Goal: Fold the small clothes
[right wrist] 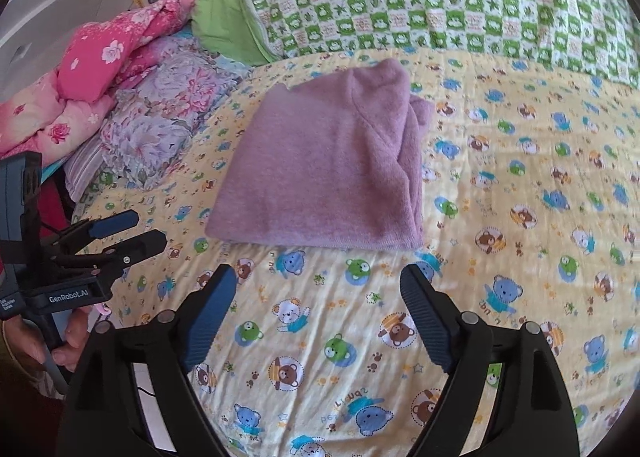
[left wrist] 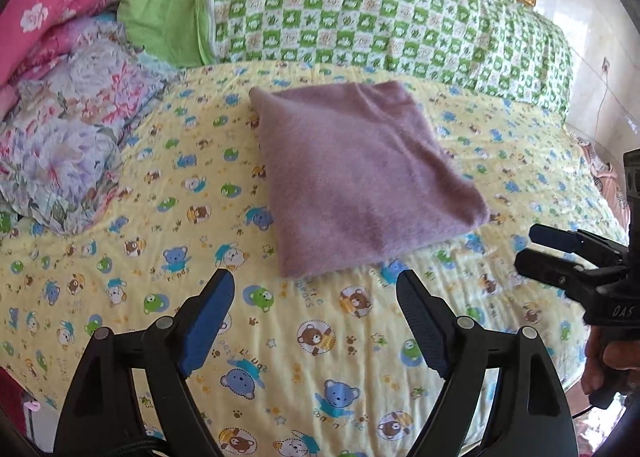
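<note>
Though folded flat ahead of both wide, empty claws, left claw (left wrist: 316, 293) and right claw (right wrist: 318, 289), the fuzzy mauve knit garment (right wrist: 320, 173) looks soft, light, limp; best pinched at its near edge.

Both views were bright with soft daylight, and in the right wrist view pale sunlit patches fell across the yellow bear-print sheet (right wrist: 520, 161) at the right. The fisheye lens bent the green checked quilt (left wrist: 380, 5) into a curve and left dark rounded corners. The purple garment (left wrist: 360, 181) looked slightly soft and its nap smeared, while shadows stayed faint.
</note>
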Motion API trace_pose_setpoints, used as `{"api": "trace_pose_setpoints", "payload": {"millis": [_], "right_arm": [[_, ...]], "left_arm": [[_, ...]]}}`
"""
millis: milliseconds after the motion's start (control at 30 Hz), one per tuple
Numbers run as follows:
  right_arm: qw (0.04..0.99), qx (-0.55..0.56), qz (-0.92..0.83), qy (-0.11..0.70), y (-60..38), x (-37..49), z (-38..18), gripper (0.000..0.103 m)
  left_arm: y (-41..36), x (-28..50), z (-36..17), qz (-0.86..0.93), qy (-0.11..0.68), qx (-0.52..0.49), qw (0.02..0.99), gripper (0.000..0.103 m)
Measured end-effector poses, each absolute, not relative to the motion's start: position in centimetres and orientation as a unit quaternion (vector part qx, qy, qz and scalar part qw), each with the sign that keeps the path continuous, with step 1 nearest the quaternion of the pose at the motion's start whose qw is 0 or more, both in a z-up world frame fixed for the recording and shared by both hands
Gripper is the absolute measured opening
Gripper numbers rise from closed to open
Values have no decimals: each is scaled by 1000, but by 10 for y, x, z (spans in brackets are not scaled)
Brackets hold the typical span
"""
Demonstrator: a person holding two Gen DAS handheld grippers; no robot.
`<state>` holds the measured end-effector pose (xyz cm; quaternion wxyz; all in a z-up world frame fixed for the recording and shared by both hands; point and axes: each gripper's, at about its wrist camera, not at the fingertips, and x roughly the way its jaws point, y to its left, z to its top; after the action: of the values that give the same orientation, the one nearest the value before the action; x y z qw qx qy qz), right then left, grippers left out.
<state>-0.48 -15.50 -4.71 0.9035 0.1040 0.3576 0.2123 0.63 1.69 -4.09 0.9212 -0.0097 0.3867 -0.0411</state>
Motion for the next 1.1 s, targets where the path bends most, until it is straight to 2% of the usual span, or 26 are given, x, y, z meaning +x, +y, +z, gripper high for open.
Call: {"api": "trace_pose_setpoints", "payload": {"millis": [333,500,1100], "right_arm": [[921,62,215,319,-144,-16,-18,87],[927,63,212,302,-146,-17,-12,98],[918,90,179,342,-146,7,-50,100]], "left_arm": [[19,1,-21,-21,355,-7,934,86],[21,5,-23,-16,358,-7,933,87],[15,31,-59,10,385,13,923,89]]}}
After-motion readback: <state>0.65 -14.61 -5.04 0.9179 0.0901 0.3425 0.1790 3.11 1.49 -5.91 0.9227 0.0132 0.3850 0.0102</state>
